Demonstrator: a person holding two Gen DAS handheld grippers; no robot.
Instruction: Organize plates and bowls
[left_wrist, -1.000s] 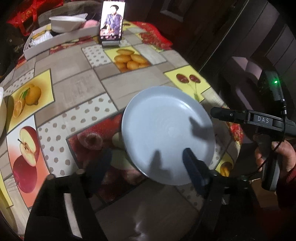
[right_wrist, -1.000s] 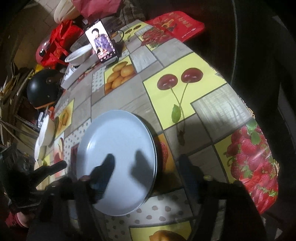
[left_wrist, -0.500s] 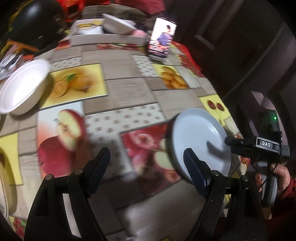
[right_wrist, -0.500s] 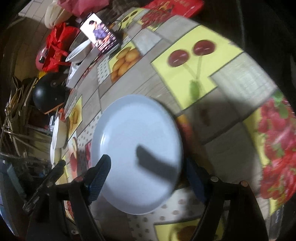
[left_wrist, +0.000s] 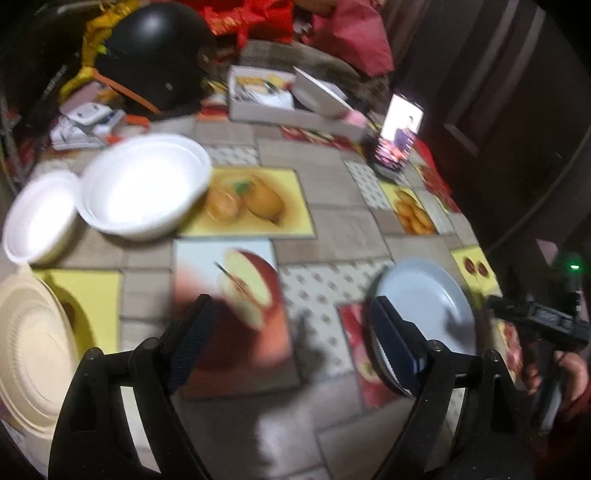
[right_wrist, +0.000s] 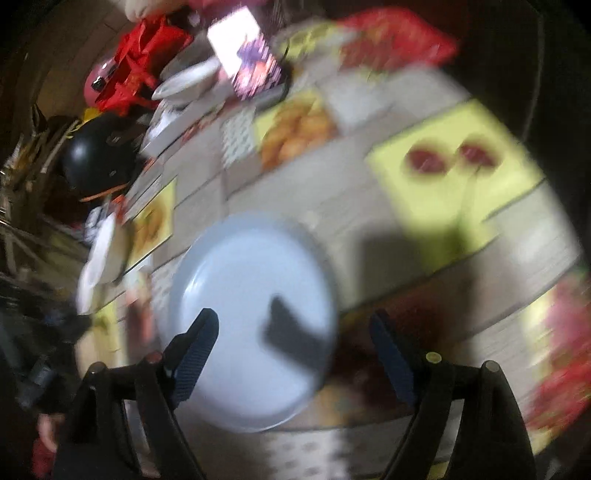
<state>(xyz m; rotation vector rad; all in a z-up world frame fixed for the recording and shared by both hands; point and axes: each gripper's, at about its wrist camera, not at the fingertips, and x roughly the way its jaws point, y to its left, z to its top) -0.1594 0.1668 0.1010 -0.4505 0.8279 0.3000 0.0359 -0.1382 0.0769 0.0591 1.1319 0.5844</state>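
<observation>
A grey-blue plate lies on the fruit-print tablecloth near the table's right edge. My left gripper hovers left of it over an apple picture, its jaws opening with nothing between them. Far left stand a large white bowl, a smaller white bowl and a cream plate. In the right wrist view my right gripper hangs open above the same plate, not touching it. A hand holds that right gripper beyond the plate.
A black helmet, a white box with a white bowl on it, a lit phone and red bags crowd the far side. The table edge curves off close to the right of the plate.
The left gripper has swung leftward off the grey-blue plate, bringing the white bowls and cream plate into view. The right gripper has shifted slightly and stays over the plate.
</observation>
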